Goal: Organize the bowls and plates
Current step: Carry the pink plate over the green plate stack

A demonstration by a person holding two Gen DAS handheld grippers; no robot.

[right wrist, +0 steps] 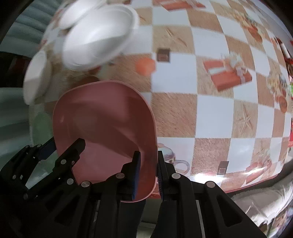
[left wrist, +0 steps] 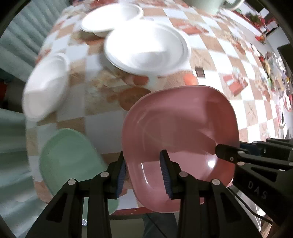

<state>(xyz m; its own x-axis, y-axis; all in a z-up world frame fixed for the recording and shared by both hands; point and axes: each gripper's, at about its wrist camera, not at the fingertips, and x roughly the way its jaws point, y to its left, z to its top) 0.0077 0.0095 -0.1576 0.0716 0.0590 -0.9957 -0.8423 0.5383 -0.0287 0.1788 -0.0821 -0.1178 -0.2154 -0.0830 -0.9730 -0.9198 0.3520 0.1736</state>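
A pink square plate with rounded corners (left wrist: 183, 128) (right wrist: 104, 119) is held between both grippers, over the near edge of the checkered table. My left gripper (left wrist: 142, 157) is shut on its left rim, one blue pad inside and one outside. My right gripper (right wrist: 148, 155) is shut on the opposite rim. Each gripper shows in the other's view: the right gripper (left wrist: 228, 153), the left gripper (right wrist: 73, 152). A mint green plate (left wrist: 69, 161) lies on the table just left of the pink one. White plates (left wrist: 146, 49) (right wrist: 98, 36) sit farther back.
A second white plate (left wrist: 109, 20) lies on a bowl at the far left, and a white bowl (left wrist: 45, 86) sits near the left table edge. A pale green vessel (left wrist: 207, 5) stands at the back. The tablecloth (right wrist: 210, 91) to the right shows only printed pictures.
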